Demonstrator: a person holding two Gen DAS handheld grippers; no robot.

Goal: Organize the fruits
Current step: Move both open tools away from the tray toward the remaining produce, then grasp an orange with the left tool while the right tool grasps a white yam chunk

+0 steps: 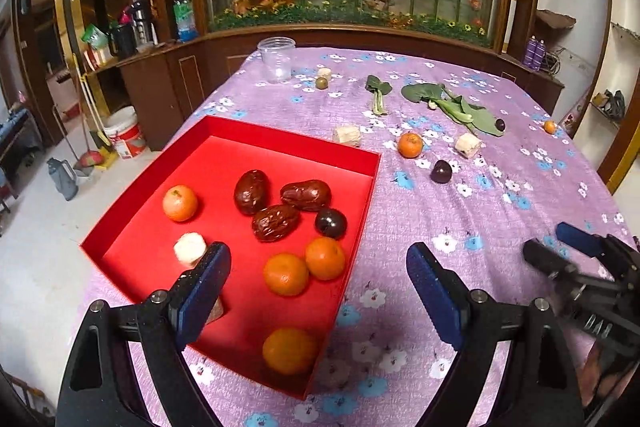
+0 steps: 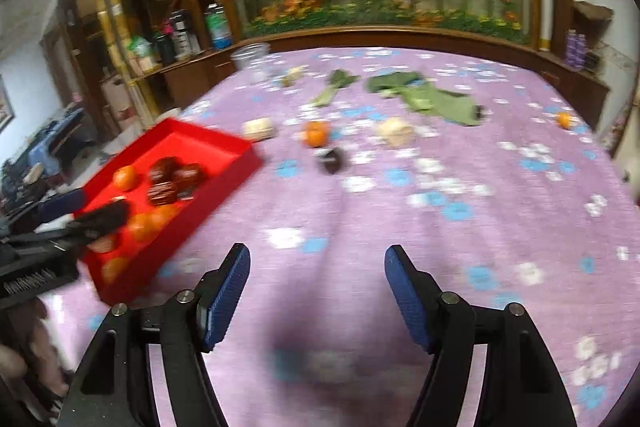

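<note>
in the left wrist view, the left tongs (image 1: 318,263) are hanging wide open and empty over the near edge of the red box (image 1: 372,183), one blue pad above the box floor beside a pale chunk (image 1: 189,247), the other out over the purple cloth (image 1: 500,195). the box is already holding oranges, three dates (image 1: 276,203) and a dark plum. the fruit not yet gathered is lying ahead and to the right of these tongs: an orange (image 1: 410,144) and a plum (image 1: 441,171) just beyond the box's far right corner, with a smaller orange (image 1: 549,126) and another plum (image 1: 500,124) well apart near the greens (image 1: 460,107). the right tongs (image 1: 560,247) are showing at the right edge, their gap not readable from here. in the right wrist view, which is blurring with motion, the right tongs (image 2: 316,291) are standing open and empty over bare cloth, and the loose orange (image 2: 316,133) and plum (image 2: 332,159) are lying almost straight ahead along the fingers, the plum nearer. both fruits are round, so no long axis is mattering; the right tongs seem better lined up for the plum, while the box (image 2: 240,163) is sitting to their left.
</note>
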